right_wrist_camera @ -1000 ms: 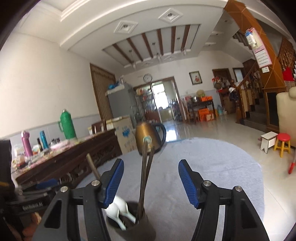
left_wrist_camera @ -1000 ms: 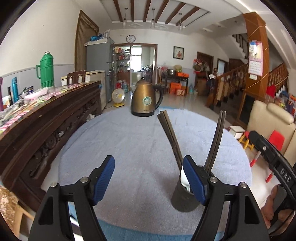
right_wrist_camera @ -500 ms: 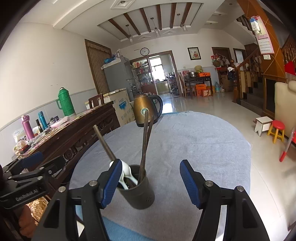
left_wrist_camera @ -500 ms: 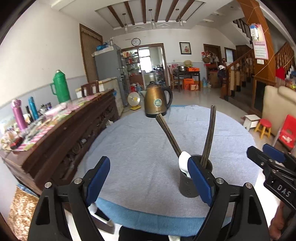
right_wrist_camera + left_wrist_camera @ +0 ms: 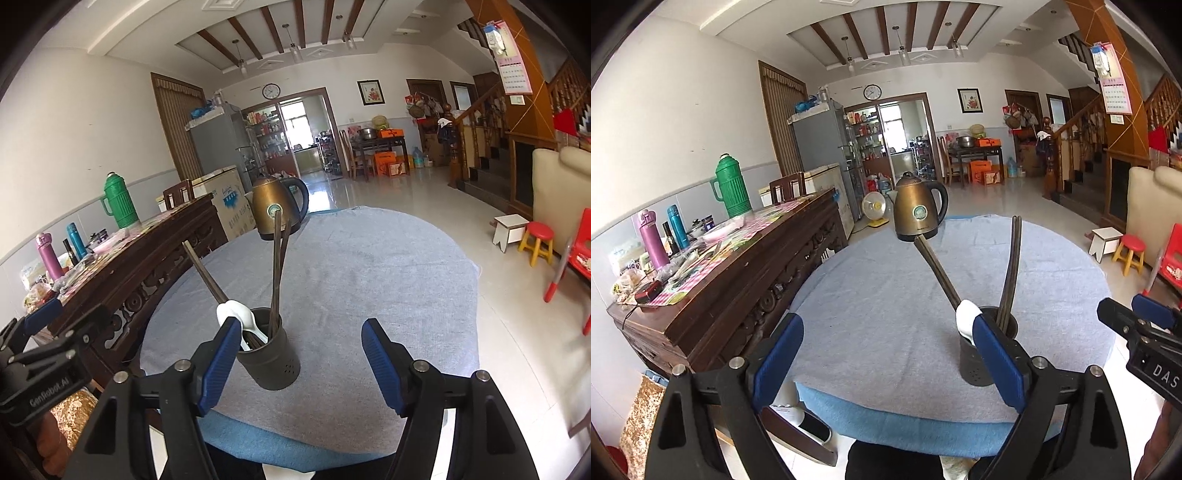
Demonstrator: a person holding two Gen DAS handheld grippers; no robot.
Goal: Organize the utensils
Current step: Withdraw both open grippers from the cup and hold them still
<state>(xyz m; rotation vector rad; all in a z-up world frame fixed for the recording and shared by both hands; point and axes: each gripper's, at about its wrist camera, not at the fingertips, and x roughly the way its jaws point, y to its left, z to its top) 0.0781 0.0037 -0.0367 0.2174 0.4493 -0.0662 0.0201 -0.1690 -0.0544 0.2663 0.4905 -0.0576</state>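
Left to right across the round table: left gripper hangs over the near table edge, tilted slightly down, jaws spread wide and opening, nothing between the pads. The utensil holder, a dark perforated cup, stands upright on the blue cloth near the front edge; in the left wrist view it sits behind the right-hand pad, so it lies forward and to the right of that gripper's gap. In it: white spoon resting at the rim on the left side, one chopstick pair leaning left, a second pair standing almost upright; long axes all run up and away from the cup. Right gripper also points slightly down, jaws apart and opening, empty; the holder sits just ahead within its gap, close beside the left pad, not touching as far as can be seen. Judgement: right hand is better lined up on the holder. Brass kettle stands well beyond, at the far edge.
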